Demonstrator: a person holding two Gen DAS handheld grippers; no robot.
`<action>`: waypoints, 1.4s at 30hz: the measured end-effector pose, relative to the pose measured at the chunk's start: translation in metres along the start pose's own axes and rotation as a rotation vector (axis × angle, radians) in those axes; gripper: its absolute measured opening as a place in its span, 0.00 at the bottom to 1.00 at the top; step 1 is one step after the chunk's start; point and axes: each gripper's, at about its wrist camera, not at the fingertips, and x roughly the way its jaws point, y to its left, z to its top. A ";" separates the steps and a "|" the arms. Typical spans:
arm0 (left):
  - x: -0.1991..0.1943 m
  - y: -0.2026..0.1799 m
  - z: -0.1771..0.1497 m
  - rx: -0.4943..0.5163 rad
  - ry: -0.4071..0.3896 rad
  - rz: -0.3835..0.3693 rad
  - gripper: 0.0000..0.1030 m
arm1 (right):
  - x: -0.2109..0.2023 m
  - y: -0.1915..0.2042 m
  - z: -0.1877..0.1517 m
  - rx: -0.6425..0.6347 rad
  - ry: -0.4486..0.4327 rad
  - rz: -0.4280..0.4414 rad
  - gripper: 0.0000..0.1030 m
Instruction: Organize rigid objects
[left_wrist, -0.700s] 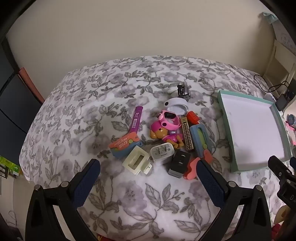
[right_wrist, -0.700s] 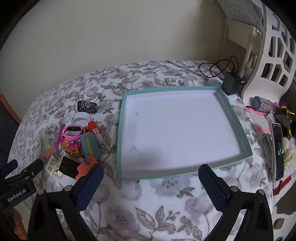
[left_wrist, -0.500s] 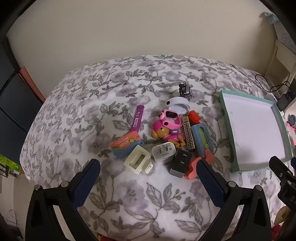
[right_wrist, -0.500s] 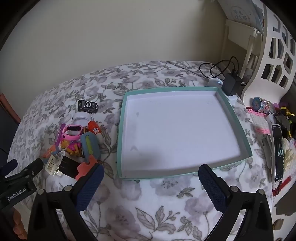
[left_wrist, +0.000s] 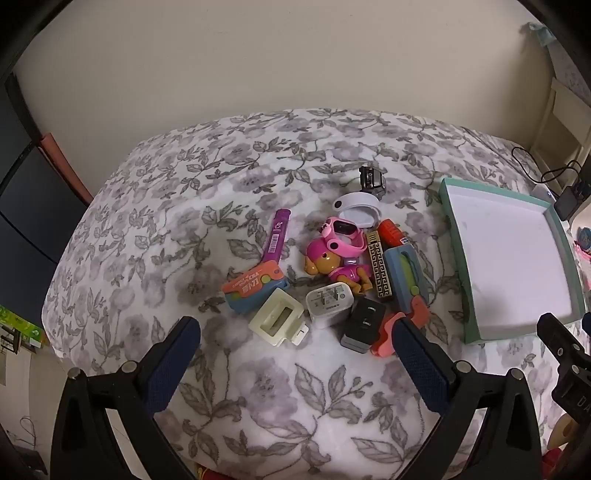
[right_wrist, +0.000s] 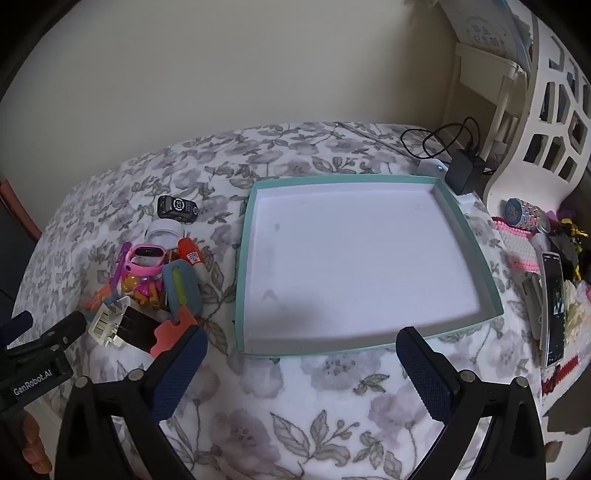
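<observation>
Nothing is sorted yet: the teal tray (right_wrist: 476, 254) ahead of the right gripper (right_wrist: 301, 363) is lying empty. The toy pile (left_wrist: 332, 273) is sitting ahead of the left gripper (left_wrist: 295, 356); both grippers are gaping wide, holding nothing.

Floral bedcover (left_wrist: 258, 387) looks soft matt cloth; teal tray (right_wrist: 480, 266) matt card; pink toy dog (left_wrist: 332, 254) glossy plastic.

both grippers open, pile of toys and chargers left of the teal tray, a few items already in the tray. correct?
Not quite: the teal tray holds nothing, as the right wrist view shows its white floor bare. The rest stands: the left gripper and right gripper are open, and the pile lies left of the tray.
</observation>
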 end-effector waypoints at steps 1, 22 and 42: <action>0.000 0.000 0.000 0.000 0.000 0.001 1.00 | 0.000 0.001 -0.001 0.000 0.001 0.000 1.00; 0.000 0.000 0.001 0.002 0.001 0.006 1.00 | 0.001 0.002 0.000 -0.023 0.006 -0.008 1.00; 0.002 0.004 0.000 0.005 0.003 0.014 1.00 | 0.000 0.003 0.000 -0.026 0.002 -0.004 1.00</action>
